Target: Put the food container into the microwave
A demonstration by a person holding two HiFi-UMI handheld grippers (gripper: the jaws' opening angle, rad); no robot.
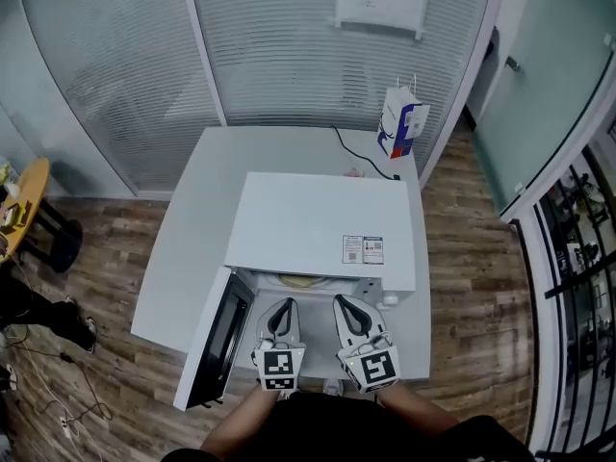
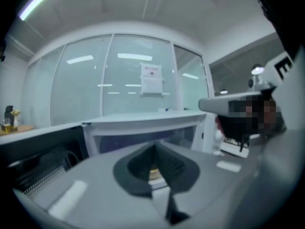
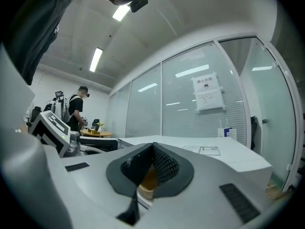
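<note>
Food container [image 1: 300,281] beyond forward-pointing left gripper [image 1: 281,310]

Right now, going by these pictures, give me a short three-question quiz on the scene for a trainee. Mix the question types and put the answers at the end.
1. Multiple choice: the door of the microwave is
A. shut
B. swung open on the left side
C. missing
2. True or false: the fingers of the left gripper are spread wide apart.
3. Short answer: what stands at the back right of the table, behind the microwave?

Key
1. B
2. False: they are closed together, with nothing between them.
3. A paper bag with handles.
</note>
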